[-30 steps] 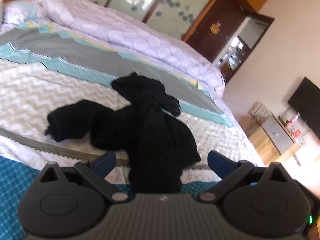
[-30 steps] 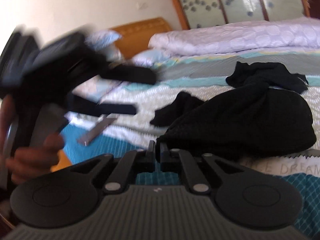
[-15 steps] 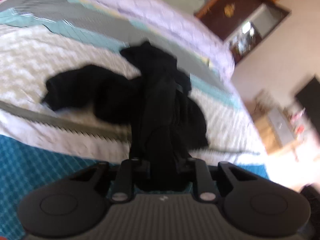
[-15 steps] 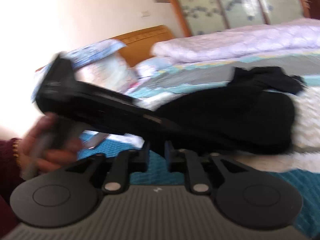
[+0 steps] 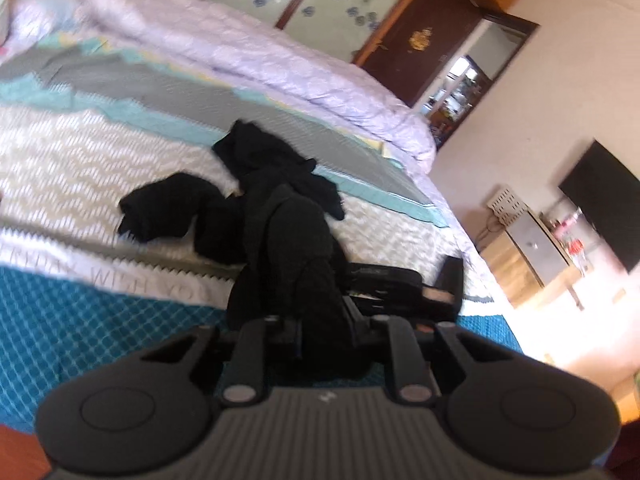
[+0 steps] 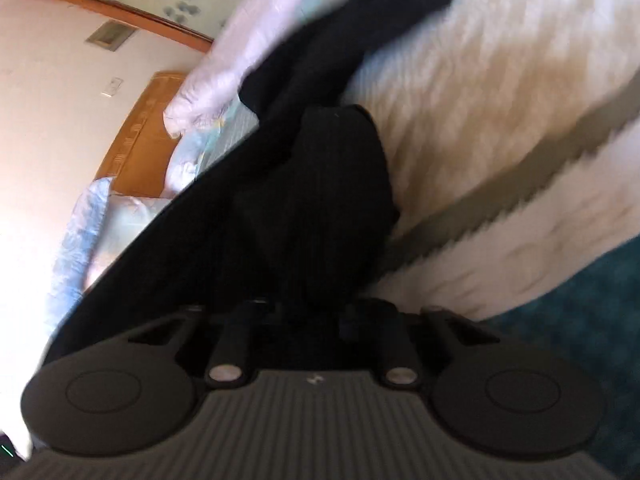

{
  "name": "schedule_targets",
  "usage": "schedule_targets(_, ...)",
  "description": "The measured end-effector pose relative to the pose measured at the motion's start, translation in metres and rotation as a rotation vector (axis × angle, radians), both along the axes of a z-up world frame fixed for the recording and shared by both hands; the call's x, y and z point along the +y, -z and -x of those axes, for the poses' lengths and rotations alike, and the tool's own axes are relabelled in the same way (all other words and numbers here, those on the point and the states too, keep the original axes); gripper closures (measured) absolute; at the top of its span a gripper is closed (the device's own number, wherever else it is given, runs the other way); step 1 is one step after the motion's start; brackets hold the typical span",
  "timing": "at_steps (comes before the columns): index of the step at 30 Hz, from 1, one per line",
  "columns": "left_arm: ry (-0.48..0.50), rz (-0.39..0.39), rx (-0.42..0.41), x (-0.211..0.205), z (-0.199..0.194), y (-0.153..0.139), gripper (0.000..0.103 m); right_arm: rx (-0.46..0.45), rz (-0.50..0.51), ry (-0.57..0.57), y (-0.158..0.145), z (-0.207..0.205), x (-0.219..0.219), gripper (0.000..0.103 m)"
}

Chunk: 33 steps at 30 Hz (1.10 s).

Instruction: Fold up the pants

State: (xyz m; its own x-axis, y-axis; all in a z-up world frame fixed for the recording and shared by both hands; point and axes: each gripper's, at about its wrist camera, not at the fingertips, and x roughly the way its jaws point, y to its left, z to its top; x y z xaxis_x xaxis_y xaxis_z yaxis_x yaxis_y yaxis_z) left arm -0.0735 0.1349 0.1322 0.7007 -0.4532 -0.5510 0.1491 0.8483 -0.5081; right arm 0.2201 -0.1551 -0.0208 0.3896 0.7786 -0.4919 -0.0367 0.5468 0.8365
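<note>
Black pants (image 5: pixel 288 220) lie crumpled on the patterned bedspread (image 5: pixel 80 152), one leg trailing left and another bunch reaching toward the far side. My left gripper (image 5: pixel 324 332) is shut on a raised bunch of the fabric at the near edge. My right gripper's body (image 5: pixel 400 284) shows just right of that bunch in the left wrist view. In the right wrist view, which is rolled sideways and blurred, the pants (image 6: pixel 320 184) run up from my right gripper (image 6: pixel 304 312). Its jaws are closing with black cloth between them and its fingertips are hidden by the cloth.
A rolled lilac quilt (image 5: pixel 280 60) lies along the far side of the bed. A dark wardrobe (image 5: pixel 420 32), a black TV (image 5: pixel 600 204) and a wooden cabinet (image 5: pixel 520 272) stand to the right. The headboard (image 6: pixel 140 132) and pillows (image 6: pixel 92 216) are at the bed's head.
My left gripper went from wide open to shut on the pants and pulled the bunch up. My right gripper rolled sideways, dropped toward the bed and now has cloth in its jaws.
</note>
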Motion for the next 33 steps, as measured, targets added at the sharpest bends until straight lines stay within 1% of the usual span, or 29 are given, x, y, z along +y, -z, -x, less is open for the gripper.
schedule_targets(1, 0.002, -0.029, -0.019, -0.004, -0.001, -0.007, 0.086, -0.033, -0.044, 0.020, -0.014, -0.003, -0.004, 0.084)
schedule_targets(2, 0.006, -0.049, -0.040, -0.007, -0.003, -0.015, 0.086, -0.096, -0.088, 0.042, -0.036, -0.008, -0.012, 0.085)
schedule_targets(3, 0.016, -0.053, -0.058, -0.009, -0.006, -0.023, 0.086, -0.175, -0.134, 0.074, -0.069, -0.017, -0.025, 0.085)
schedule_targets(4, 0.033, -0.047, -0.073, -0.012, -0.013, -0.033, 0.086, -0.240, -0.167, 0.108, -0.103, -0.025, -0.040, 0.085)
schedule_targets(5, 0.062, -0.032, -0.095, -0.017, -0.023, -0.044, 0.086, -0.318, -0.200, 0.147, -0.144, -0.034, -0.057, 0.085)
schedule_targets(7, 0.133, 0.012, -0.174, -0.032, -0.042, -0.070, 0.086, -0.506, -0.242, 0.199, -0.230, -0.040, -0.087, 0.085)
schedule_targets(9, 0.207, 0.076, -0.277, -0.052, -0.058, -0.102, 0.086, -0.701, -0.194, 0.216, -0.321, -0.034, -0.098, 0.085)
schedule_targets(11, 0.261, 0.117, -0.394, -0.073, -0.068, -0.139, 0.086, -0.855, -0.157, 0.222, -0.394, -0.022, -0.098, 0.085)
schedule_targets(12, 0.281, 0.135, -0.445, -0.080, -0.070, -0.153, 0.086, -0.924, -0.163, 0.221, -0.424, -0.014, -0.099, 0.085)
schedule_targets(13, 0.303, 0.160, -0.488, -0.085, -0.071, -0.165, 0.086, -0.979, -0.158, 0.218, -0.447, -0.008, -0.096, 0.085)
schedule_targets(14, 0.318, 0.188, -0.514, -0.086, -0.071, -0.171, 0.085, -1.025, -0.136, 0.212, -0.468, -0.003, -0.088, 0.085)
schedule_targets(15, 0.325, 0.220, -0.527, -0.084, -0.070, -0.174, 0.085, -1.055, -0.107, 0.204, -0.478, 0.001, -0.079, 0.085)
schedule_targets(16, 0.327, 0.246, -0.530, -0.080, -0.068, -0.174, 0.085, -1.064, -0.077, 0.187, -0.485, -0.002, -0.065, 0.085)
schedule_targets(17, 0.319, 0.260, -0.525, -0.074, -0.066, -0.169, 0.085, -1.065, -0.056, 0.165, -0.483, -0.003, -0.059, 0.085)
schedule_targets(19, 0.278, 0.263, -0.494, -0.056, -0.060, -0.151, 0.085, -1.026, -0.001, 0.101, -0.468, -0.027, -0.016, 0.085)
schedule_targets(21, 0.203, 0.253, -0.431, -0.023, -0.062, -0.124, 0.085, -0.954, 0.048, 0.030, -0.434, -0.054, 0.024, 0.084)
schedule_targets(23, 0.099, 0.253, -0.339, 0.009, -0.063, -0.093, 0.086, -0.860, 0.065, -0.039, -0.393, -0.079, 0.065, 0.084)
schedule_targets(25, -0.011, 0.244, -0.271, 0.044, -0.063, -0.064, 0.085, -0.790, 0.094, -0.084, -0.356, -0.102, 0.120, 0.083)
schedule_targets(27, -0.138, 0.215, -0.199, 0.078, -0.068, -0.040, 0.085, -0.747, 0.125, -0.139, -0.334, -0.109, 0.167, 0.077)
schedule_targets(28, -0.196, 0.207, -0.170, 0.094, -0.071, -0.030, 0.084, -0.725, 0.139, -0.177, -0.325, -0.109, 0.183, 0.072)
schedule_targets(29, -0.255, 0.201, -0.142, 0.109, -0.074, -0.021, 0.083, -0.700, 0.161, -0.228, -0.313, -0.110, 0.201, 0.058)
schedule_targets(30, -0.323, 0.189, -0.107, 0.125, -0.077, -0.011, 0.080, -0.679, 0.209, -0.280, -0.304, -0.105, 0.214, 0.045)
schedule_targets(31, -0.402, 0.168, -0.059, 0.140, -0.079, 0.002, 0.074, -0.652, 0.271, -0.305, -0.292, -0.093, 0.219, 0.043)
schedule_targets(32, -0.453, 0.155, -0.014, 0.155, -0.080, 0.012, 0.069, -0.615, 0.327, -0.328, -0.281, -0.091, 0.216, 0.044)
schedule_targets(33, -0.491, 0.150, 0.028, 0.167, -0.077, 0.023, 0.068, -0.575, 0.354, -0.348, -0.266, -0.093, 0.212, 0.044)
